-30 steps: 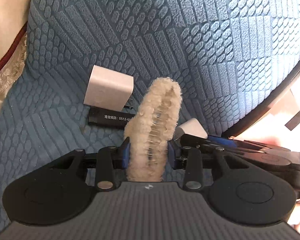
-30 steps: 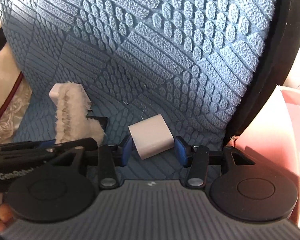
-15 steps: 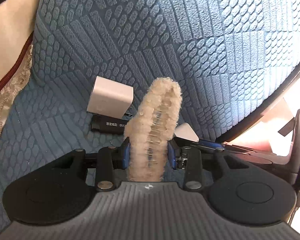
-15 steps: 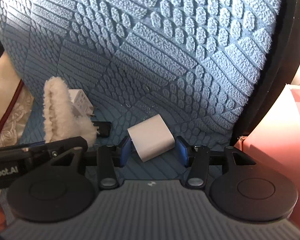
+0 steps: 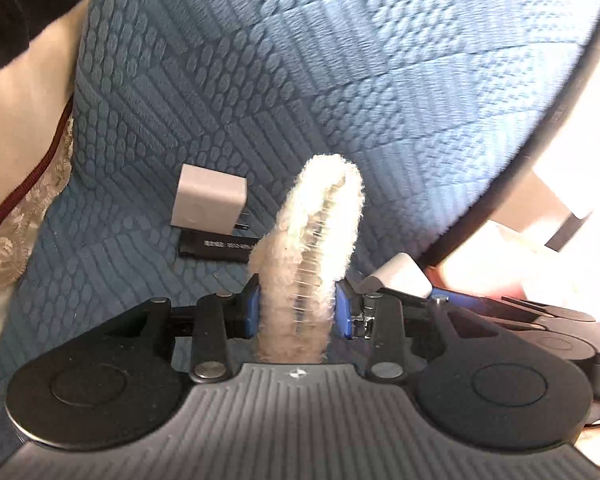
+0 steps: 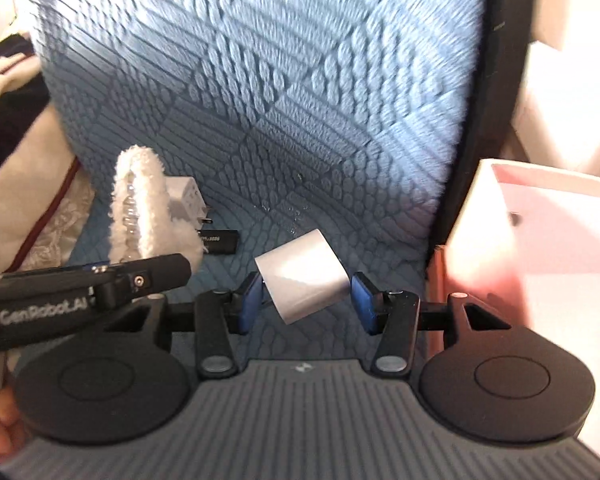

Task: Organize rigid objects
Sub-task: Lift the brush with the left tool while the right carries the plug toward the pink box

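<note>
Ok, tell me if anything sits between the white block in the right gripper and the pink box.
Nothing visible does. The right gripper holds the white block above the blue cushion, and the pink box opens just to its right. Only the cushion's dark edge lies between them, at a lower level it seems.

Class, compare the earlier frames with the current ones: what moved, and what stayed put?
Both claws lifted slightly. The right claw carried its white block up and rightward toward the pink box. The left claw keeps clamping the fluffy clip. The charger and black stick stayed put.

both hand-held grippers (image 5: 296,312) (image 6: 306,300) seemingly clamped.
</note>
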A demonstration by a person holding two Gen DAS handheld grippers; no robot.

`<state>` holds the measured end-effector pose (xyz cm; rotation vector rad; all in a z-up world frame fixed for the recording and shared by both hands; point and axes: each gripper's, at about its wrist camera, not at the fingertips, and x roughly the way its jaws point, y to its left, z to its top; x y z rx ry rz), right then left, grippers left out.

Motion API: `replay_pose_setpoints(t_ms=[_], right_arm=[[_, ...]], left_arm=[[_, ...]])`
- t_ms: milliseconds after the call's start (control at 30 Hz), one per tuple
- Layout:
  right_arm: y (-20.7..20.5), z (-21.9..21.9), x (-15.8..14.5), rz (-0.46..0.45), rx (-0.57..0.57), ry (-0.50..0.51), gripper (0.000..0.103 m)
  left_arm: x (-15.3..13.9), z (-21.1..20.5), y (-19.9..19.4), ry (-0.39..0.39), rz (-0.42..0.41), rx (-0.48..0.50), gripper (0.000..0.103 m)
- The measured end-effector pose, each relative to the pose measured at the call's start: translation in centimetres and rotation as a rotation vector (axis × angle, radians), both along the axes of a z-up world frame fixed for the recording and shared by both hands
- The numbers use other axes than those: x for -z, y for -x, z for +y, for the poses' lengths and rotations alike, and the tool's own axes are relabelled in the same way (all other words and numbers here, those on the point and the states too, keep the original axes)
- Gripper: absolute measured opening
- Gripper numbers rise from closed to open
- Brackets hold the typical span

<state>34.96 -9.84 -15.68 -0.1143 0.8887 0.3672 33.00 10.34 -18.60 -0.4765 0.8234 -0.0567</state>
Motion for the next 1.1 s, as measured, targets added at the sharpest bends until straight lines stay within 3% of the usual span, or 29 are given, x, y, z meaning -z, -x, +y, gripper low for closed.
replay_pose_setpoints(t_ms=[367, 767, 1100], right_arm=[[5.9, -2.8, -3.5, -0.026, 0.017, -0.069, 0.052], [12.4, -5.1, -5.1, -0.016, 0.021, -0.119, 0.052], [14.5, -6.6, -9.1, -0.107, 0.046, -0.129, 0.052]], left_arm=[[-3.2, -0.8, 5.5, 0.01, -0.034, 0.019, 0.042], [-6.6, -3.7, 10.4, -0.001, -0.081, 0.04, 0.042], [-9.8, -5.1, 13.5, 0.046, -0.132, 0.038, 0.042]])
